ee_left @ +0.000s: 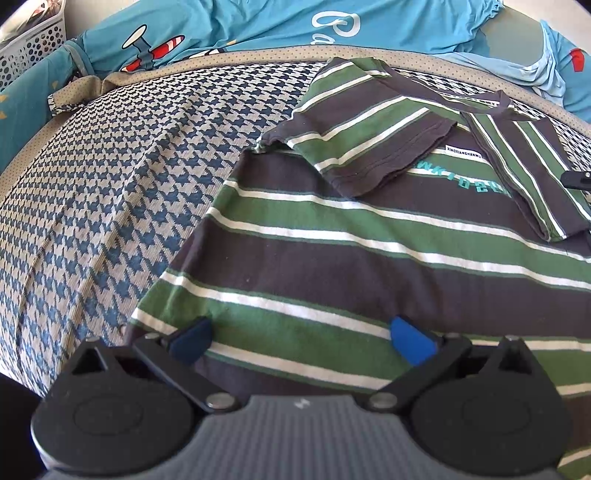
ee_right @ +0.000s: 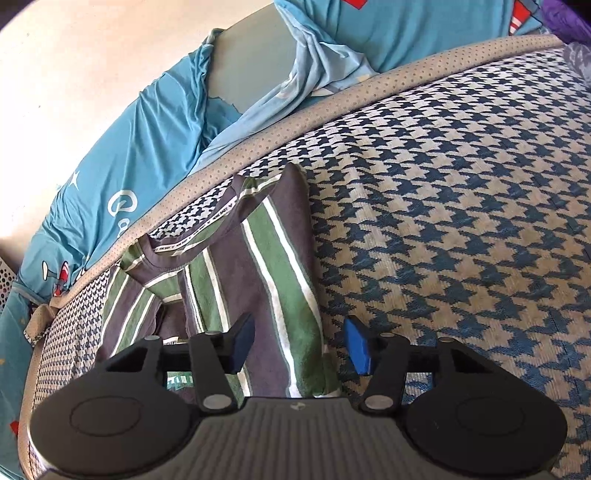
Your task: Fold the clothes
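A T-shirt (ee_left: 332, 258) striped in green, dark brown and white lies flat on a houndstooth blanket (ee_left: 110, 177), with both sleeves folded in over its chest. My left gripper (ee_left: 301, 338) hovers over the shirt's near hem. It is open, its blue pads (ee_left: 410, 341) wide apart with only flat cloth beneath them. In the right wrist view the folded-in side of the shirt (ee_right: 273, 280) runs away from me beside the neckline. My right gripper (ee_right: 300, 345) stands open over that fold's near end. The cloth lies between the pads (ee_right: 357, 347) and they do not press on it.
Teal cartoon-print bedding (ee_left: 258, 26) is heaped along the far edge behind the blanket's beige dotted border (ee_right: 332, 107). A white perforated basket (ee_left: 29, 48) stands at the far left. A small black part (ee_left: 576, 179) pokes in at the right edge. Bare blanket (ee_right: 461, 221) spreads right of the shirt.
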`<state>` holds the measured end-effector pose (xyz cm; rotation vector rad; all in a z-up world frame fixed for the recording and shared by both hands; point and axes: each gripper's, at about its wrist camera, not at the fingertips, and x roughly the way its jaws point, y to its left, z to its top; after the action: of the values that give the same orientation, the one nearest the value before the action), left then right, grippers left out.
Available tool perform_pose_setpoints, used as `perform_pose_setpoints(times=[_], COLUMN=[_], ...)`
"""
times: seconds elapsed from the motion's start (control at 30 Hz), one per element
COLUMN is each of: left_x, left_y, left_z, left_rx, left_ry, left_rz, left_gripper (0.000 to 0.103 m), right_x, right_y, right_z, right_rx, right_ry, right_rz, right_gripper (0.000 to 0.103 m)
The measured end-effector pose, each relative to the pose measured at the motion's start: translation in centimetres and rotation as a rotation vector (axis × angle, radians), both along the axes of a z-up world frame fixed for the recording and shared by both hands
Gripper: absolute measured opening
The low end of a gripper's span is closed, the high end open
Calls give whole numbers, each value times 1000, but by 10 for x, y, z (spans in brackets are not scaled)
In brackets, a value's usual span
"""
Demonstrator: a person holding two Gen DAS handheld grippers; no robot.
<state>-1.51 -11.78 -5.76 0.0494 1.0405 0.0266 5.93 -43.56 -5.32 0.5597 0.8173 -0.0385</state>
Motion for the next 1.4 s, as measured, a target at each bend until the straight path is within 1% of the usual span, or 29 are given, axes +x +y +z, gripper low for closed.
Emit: perform_pose_setpoints(times=[0.17, 0.27, 0.37, 0.4, 0.43, 0.5, 0.53, 0.63, 0.8, 0.87, 1.13, 1.23, 1.4], left_x=[-1, -1, -1, -1, -1, -1, -1, -1, -2, -2, -2, 0, 7], left_y=[0, 0, 0, 0, 1, 1, 1, 1, 1, 1, 2, 4, 8], left_z=[0, 0, 0, 0, 0, 0, 0, 0, 0, 0, 0, 1, 6], left_rx=[0, 0, 0, 0, -1, -2, -2, -3, -4, -4, -9, -14, -15], left_ry=[-4, -7, -10, -10, -11, -12, -12, -16, -22, -23, -35, -23, 2], left_rz=[-3, -6, -9, -10, -11, -13, -14, -18, -26, -29, -45, -52, -87], left_gripper=[103, 103, 103, 103, 103, 103, 103, 103, 103, 103, 103, 103, 103], right_x=[6, 9, 11, 12, 12, 12, 12, 11, 9, 9, 7, 6, 2], right_y=[9, 14, 17, 18, 18, 14, 13, 11, 7, 7, 12, 15, 18], right_z=[-4, -6, -8, -8, -9, -9, -10, -9, -9, -9, -10, -8, -2], right_rx=[-32, -64, -89, -91, -93, -69, -60, -50, 3, 4, -40, -74, -92], right_ry=[-24, -37, -45, -46, -47, -43, -43, -44, -46, -43, -51, -58, -69], right_rz=[27, 38, 36, 32, 28, 21, 18, 11, 8, 15, 11, 17, 8], right_gripper=[51, 48, 38, 32, 23, 14, 12, 11, 10, 13, 11, 9, 8])
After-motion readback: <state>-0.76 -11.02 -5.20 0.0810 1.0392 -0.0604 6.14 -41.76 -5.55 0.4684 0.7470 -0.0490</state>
